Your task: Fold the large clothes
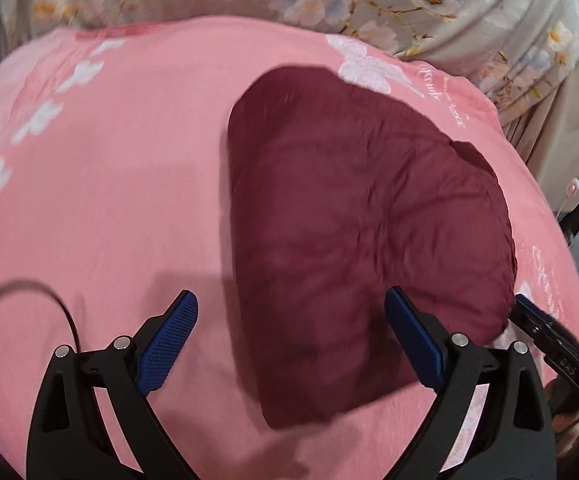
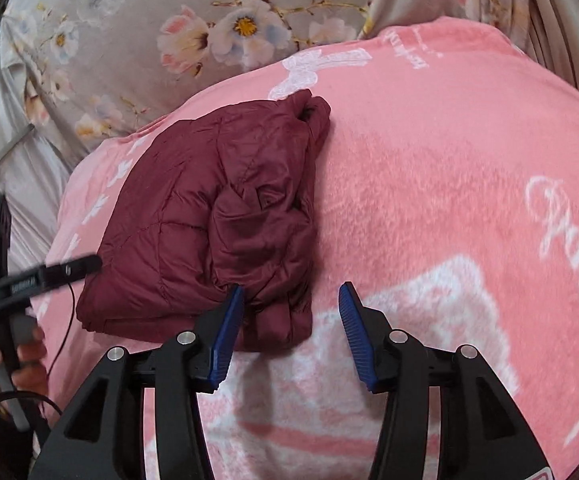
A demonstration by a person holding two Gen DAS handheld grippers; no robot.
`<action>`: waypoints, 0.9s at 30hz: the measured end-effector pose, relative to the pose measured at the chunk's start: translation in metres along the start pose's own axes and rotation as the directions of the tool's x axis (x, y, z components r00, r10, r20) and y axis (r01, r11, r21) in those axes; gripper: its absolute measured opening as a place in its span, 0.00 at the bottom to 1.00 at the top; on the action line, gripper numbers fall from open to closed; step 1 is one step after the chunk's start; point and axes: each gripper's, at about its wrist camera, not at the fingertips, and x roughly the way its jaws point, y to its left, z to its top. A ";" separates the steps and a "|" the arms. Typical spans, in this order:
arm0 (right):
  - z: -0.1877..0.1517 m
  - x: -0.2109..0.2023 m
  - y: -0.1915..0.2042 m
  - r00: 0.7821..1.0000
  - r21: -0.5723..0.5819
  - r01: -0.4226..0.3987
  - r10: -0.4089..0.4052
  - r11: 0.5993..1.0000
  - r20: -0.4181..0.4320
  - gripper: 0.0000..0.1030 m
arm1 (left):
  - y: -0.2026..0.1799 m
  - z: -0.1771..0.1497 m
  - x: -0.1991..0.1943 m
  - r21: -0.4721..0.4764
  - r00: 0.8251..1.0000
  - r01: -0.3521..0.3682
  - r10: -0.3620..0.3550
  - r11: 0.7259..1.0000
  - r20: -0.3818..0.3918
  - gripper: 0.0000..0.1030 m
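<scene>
Your jacket sits folded on the pink blanket; left gripper and right gripper both released, holding nothing. Next, probably tidy the loose edge.

Motion blur softens the maroon jacket across the left wrist view, so its quilting cannot be traced there. At four o'clock, its lower right corner is covered by the left gripper finger. At three to four o'clock the right gripper is cut by the frame edge, its jaws unreadable from this side. In the right wrist view, the left gripper is smeared at nine o'clock and its lettering is illegible. The white script on the pink blanket is cropped at three o'clock.
</scene>
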 end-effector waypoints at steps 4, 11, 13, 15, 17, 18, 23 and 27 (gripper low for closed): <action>0.010 0.004 0.001 0.997 0.098 -0.062 0.058 0.993 0.049 0.48 | 0.012 -0.009 0.007 -0.129 0.996 0.078 -0.082 0.989 -0.027 0.89; 0.009 -0.003 0.016 0.991 0.168 -0.068 0.047 0.984 0.126 0.09 | 0.014 -0.001 0.015 -0.148 0.991 0.105 -0.116 0.983 -0.071 0.46; 0.001 -0.029 0.021 0.982 0.182 -0.106 0.074 0.978 0.176 0.07 | 0.017 0.000 0.005 -0.137 0.989 0.125 -0.135 0.983 -0.062 0.34; -0.011 -0.046 0.026 0.978 0.195 -0.128 0.091 0.972 0.186 0.06 | 0.025 0.000 -0.006 -0.141 0.984 0.162 -0.172 0.977 -0.056 0.31; -0.027 -0.045 0.033 0.990 0.179 -0.081 0.058 0.980 0.129 0.06 | 0.027 -0.005 -0.015 -0.096 0.989 0.137 -0.142 0.986 -0.044 0.31; -0.037 -0.034 0.038 0.997 0.143 -0.017 0.006 0.990 0.075 0.06 | 0.027 -0.009 -0.014 -0.083 0.990 0.125 -0.129 0.989 -0.049 0.31; -0.046 -0.026 0.040 0.997 0.132 0.069 -0.074 0.989 0.036 0.21 | 0.024 -0.021 -0.004 -0.036 0.996 0.067 -0.069 0.997 -0.053 0.38; -0.042 -0.063 0.037 0.986 0.125 0.119 -0.132 0.985 0.104 0.32 | 0.025 -0.017 -0.030 -0.012 0.999 0.034 -0.034 0.999 -0.015 0.43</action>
